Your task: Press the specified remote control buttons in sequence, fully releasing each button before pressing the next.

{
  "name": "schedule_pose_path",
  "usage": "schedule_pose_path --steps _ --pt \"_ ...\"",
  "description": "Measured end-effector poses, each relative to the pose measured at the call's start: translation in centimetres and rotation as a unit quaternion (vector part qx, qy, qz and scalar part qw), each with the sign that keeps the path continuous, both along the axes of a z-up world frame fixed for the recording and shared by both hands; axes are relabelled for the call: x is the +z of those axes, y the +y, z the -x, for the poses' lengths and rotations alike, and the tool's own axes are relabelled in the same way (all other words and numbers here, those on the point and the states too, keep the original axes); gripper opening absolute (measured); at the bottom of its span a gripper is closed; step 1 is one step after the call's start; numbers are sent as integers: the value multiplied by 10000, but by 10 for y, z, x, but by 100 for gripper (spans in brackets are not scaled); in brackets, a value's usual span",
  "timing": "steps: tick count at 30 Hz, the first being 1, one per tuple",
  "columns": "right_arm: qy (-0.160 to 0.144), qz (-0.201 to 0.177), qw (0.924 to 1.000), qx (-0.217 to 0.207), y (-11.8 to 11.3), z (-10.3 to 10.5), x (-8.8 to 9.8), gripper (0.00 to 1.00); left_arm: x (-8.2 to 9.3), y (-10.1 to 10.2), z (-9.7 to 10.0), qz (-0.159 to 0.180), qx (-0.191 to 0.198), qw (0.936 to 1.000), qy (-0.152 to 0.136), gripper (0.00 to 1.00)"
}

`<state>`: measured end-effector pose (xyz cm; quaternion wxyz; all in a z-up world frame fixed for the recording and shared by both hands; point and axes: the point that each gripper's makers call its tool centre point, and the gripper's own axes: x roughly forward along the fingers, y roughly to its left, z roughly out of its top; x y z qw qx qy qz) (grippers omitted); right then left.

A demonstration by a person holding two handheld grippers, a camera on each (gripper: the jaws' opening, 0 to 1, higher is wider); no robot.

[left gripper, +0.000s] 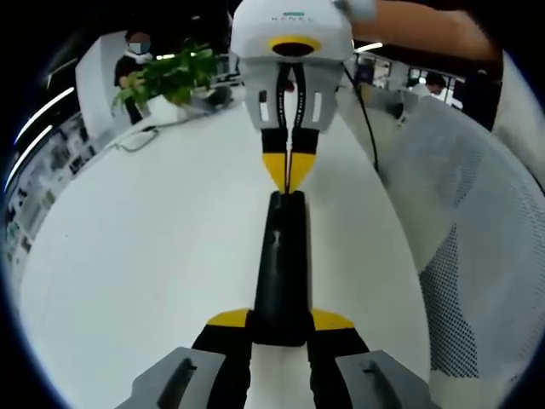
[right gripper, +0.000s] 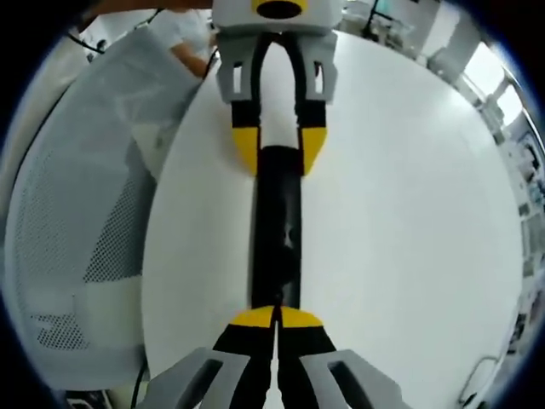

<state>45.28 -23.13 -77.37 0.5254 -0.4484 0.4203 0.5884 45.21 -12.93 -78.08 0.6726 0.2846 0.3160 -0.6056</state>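
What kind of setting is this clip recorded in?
Probably an open-plan office or lab: a large white table, a white mesh chair, a potted plant, and ceiling strip lights with desks behind.

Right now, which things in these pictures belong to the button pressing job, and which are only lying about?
For the job:
- black remote control
- left claw, holding the remote's near end
- right claw, tips closed at its far end

Lying about:
- potted plant
- white mesh chair
- cable

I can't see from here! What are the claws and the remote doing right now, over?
Left claw clamped on the near end of the black remote. Right claw shut, tips at the remote's other end. Remote flat on the white table. Nothing in the way.
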Motion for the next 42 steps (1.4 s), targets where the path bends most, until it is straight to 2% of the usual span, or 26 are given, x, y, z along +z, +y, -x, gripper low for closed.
schedule_pose_path --steps 16,24,42 --pt "36 -145 9999 -76 8 -2 11 0 0 -1 -1 17 -13 10000 -3 24" --pt "60 84 9999 103 7 2 3 0 0 -1 -1 31 1 10000 -4 24" --pt "55 158 9996 224 12 1 0 0 0 0 0 65 20 10000 -5 24"
